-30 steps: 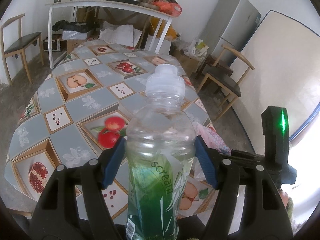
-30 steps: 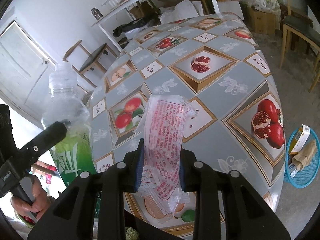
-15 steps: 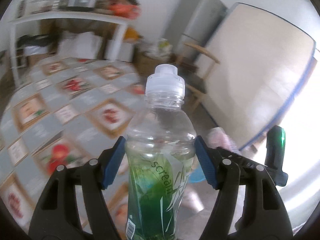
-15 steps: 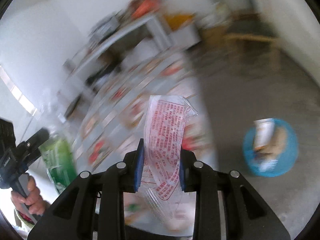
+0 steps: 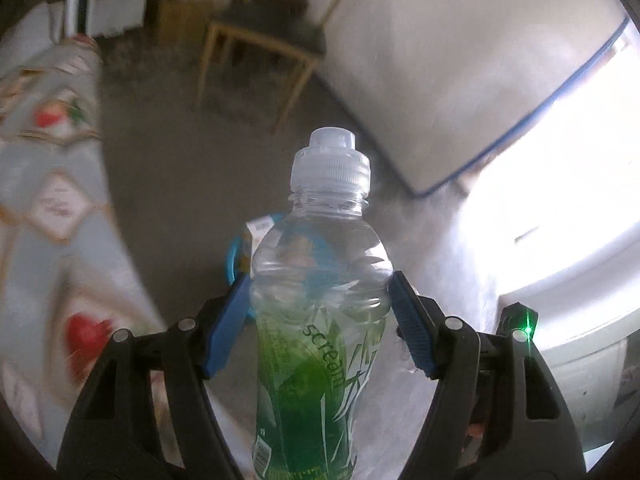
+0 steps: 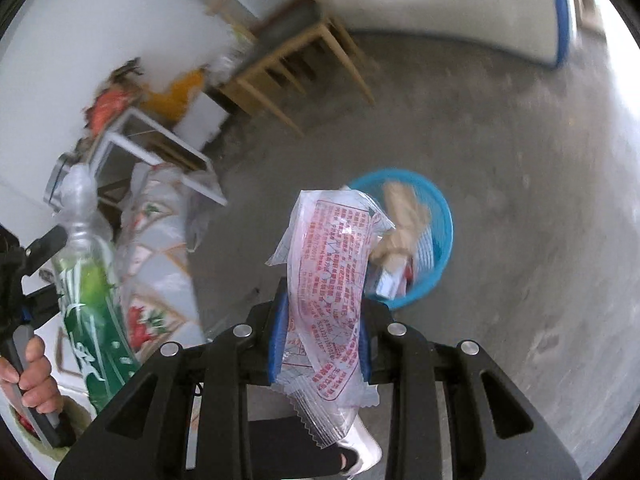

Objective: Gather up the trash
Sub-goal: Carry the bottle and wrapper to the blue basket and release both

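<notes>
The grey concrete floor [image 6: 500, 184] fills the far side of both views, and that fits the job: the trash goes down there, not back on the tabletop [image 5: 52, 184], whose fruit-patterned cloth slides along the left edge of the left wrist view. A wooden chair [image 5: 260, 44] stands far off against a pale leaning panel, well apart from the action.

On the floor sits the blue basket [image 6: 436, 216], the likely drop point, already holding a paper wad and a small carton. In the right wrist view it lies just beyond the raised load; in the left wrist view only a sliver of its rim shows behind the bottle, so both loads look lined up toward it.

The bottle [image 5: 320, 304], clear plastic with a green label and a white sport cap, rides upright in the left hand-held gripper [image 5: 320, 332], whose blue pads clamp its shoulder on either side. Gripping that high on the body probably keeps it from tipping while it is carried.

The crinkled wrapper [image 6: 332, 280], clear film with red print, is pinched at its middle by the right hand-held gripper [image 6: 320, 336], jaws closed tight on it, its ends flopping free above and below. A mid-length pinch suits limp film that offers no firm edge.

A hand [image 6: 28, 376] grips the left tool's handle, low at the left.
</notes>
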Demonstrator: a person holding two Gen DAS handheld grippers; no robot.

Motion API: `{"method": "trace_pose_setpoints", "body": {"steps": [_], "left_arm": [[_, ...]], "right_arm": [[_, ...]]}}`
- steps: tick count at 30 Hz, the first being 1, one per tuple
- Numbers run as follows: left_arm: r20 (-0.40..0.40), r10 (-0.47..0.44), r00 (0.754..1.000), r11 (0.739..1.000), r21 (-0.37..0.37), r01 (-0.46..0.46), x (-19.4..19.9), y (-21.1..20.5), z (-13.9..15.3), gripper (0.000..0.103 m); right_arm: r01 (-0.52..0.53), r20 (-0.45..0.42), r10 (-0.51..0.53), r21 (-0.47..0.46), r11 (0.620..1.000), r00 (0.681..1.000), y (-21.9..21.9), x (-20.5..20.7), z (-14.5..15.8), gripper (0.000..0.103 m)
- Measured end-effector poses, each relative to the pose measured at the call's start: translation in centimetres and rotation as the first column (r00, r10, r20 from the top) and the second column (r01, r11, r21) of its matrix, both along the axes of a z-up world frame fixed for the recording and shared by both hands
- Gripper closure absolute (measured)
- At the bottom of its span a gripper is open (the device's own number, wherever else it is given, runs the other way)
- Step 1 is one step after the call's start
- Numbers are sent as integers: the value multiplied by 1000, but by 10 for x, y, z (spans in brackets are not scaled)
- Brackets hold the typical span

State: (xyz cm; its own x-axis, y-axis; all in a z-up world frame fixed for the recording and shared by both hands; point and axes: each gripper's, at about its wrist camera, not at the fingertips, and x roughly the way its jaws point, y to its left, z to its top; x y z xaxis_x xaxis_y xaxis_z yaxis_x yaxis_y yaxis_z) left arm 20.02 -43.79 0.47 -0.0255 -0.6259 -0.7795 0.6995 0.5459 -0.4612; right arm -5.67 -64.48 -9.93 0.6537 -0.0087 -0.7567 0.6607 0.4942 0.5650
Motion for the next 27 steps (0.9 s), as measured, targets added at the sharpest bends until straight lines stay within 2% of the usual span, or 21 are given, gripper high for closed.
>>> {"method": "trace_pose_setpoints", "body": {"steps": [4,8,10,11,12,13,15,17,19,23,27], "left_arm": [[-46,-36,998,990,136,42,13,-64,-58,36],[-89,-36,995,976,211,54,24,-110,-99,36],[-90,-25,996,976,214,44,28,-128,-113,31],[-86,-22,996,976,214,40,31,-133,-117,20],[-78,-13,997,975,222,30,33,-137,-123,19],[-79,-12,997,974,225,29,33,-139,-126,19],[-99,-16,995,975,221,38,26,-141,-128,19],[-122,-25,992,981,188,48,23,-134,-120,19],[-105,-46,993,985,160,62,24,-130,-106,19],[-37,-86,996,989,115,90,13,-113,-79,19],[-7,-90,996,993,81,90,12,-100,-62,19]], "right_arm": [[21,-43,-16,113,993,999,-29,28,-61,75],[73,-77,-61,167,983,995,-61,50,-107,73],[92,-94,-77,164,982,993,-75,62,-125,63],[94,-111,-76,174,980,991,-81,71,-135,57],[104,-136,-79,186,977,988,-87,75,-146,48],[111,-162,-79,200,973,984,-93,81,-160,47],[96,-218,-49,212,973,975,-99,89,-178,46],[88,-254,-38,188,978,966,-102,91,-183,46],[82,-271,-38,153,985,962,-102,91,-184,40],[92,-253,-59,121,988,966,-101,83,-179,35],[103,-230,-74,117,988,970,-105,78,-175,35]]}}
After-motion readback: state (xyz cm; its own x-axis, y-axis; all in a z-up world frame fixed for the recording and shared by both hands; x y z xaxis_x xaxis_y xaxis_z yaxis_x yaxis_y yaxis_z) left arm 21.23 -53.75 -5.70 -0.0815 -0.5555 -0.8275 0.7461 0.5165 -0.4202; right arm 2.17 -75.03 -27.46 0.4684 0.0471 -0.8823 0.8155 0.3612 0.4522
